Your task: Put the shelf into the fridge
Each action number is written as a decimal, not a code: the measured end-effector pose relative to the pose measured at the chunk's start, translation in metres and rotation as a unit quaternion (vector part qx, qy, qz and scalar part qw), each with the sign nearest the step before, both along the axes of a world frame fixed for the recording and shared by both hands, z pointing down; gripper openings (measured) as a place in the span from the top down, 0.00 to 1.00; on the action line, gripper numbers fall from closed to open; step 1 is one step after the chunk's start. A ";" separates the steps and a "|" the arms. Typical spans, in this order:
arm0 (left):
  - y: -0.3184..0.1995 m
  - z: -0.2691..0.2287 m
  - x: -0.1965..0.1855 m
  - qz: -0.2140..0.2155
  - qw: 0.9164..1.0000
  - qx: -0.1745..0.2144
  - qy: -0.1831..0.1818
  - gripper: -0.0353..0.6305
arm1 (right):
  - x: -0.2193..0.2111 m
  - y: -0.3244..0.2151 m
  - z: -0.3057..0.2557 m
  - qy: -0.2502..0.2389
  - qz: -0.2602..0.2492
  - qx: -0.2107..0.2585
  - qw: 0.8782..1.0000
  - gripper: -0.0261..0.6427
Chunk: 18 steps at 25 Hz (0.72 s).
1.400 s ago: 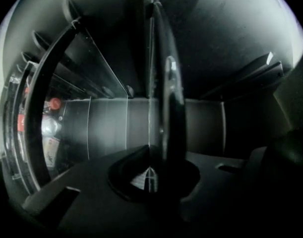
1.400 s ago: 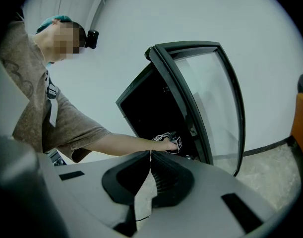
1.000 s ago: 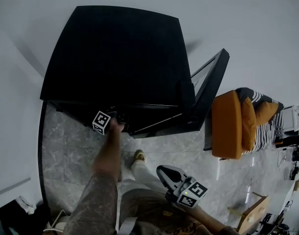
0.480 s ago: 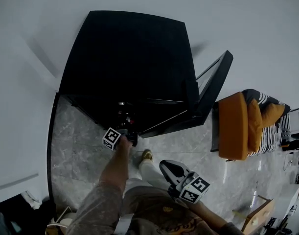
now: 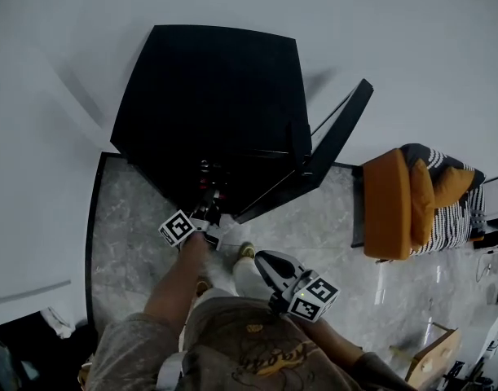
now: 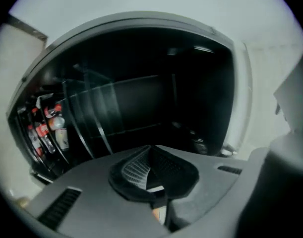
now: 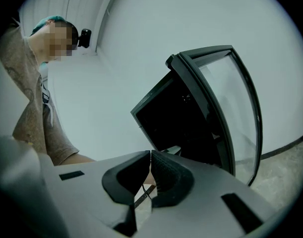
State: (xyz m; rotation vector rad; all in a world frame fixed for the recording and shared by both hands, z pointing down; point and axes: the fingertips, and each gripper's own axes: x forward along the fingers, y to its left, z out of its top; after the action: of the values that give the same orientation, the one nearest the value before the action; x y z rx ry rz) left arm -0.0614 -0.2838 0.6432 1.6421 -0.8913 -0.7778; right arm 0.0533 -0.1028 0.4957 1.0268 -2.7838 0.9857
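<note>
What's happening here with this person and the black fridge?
A person stands before a black fridge whose glass door is swung open. The left hand-held gripper points into the opening; its jaws have just closed, with nothing between them. The right hand-held gripper, held low near the person's waist, is also shut and empty. Bottles stand inside the fridge at one side.

An orange armchair [image 5: 385, 206] stands at the right on the grey marble floor [image 5: 122, 243] — a striped blanket [image 5: 446, 218] lies just beside it. Red-labelled bottles [image 6: 48, 128] stand at the left — the white wall [image 5: 412, 47] is far behind.
</note>
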 end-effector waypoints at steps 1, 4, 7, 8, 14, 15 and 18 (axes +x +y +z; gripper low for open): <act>0.008 -0.014 0.002 0.011 1.000 0.008 -0.002 0.94 | -0.001 0.000 -0.003 -0.003 -0.004 0.003 1.000 0.93; 0.035 -0.047 0.004 0.035 0.999 -0.006 -0.023 0.94 | -0.004 -0.003 -0.019 -0.015 -0.013 0.015 1.000 0.93; 0.057 -0.079 0.003 0.047 0.998 -0.015 -0.034 0.94 | -0.009 -0.009 -0.040 -0.027 -0.022 0.038 0.999 0.93; 0.063 -0.095 0.005 0.053 0.998 -0.001 -0.021 0.94 | -0.010 -0.010 -0.046 -0.029 -0.026 0.045 0.998 0.93; 0.095 -0.179 0.021 0.124 0.981 0.118 -0.088 0.94 | -0.021 -0.016 -0.066 -0.015 -0.059 0.089 0.994 0.93; 0.102 -0.189 0.024 0.138 0.977 0.130 -0.101 0.94 | -0.023 -0.015 -0.068 -0.016 -0.064 0.092 0.994 0.93; 0.120 -0.218 0.030 0.168 0.965 0.164 -0.115 0.94 | -0.027 -0.016 -0.076 -0.021 -0.079 0.102 0.991 0.93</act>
State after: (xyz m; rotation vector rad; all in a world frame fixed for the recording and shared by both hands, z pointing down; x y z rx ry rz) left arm -0.0318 -0.1641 0.4252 2.1423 -0.6358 -0.5208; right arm 0.0267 -0.1183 0.4195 0.7939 -2.9945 0.7268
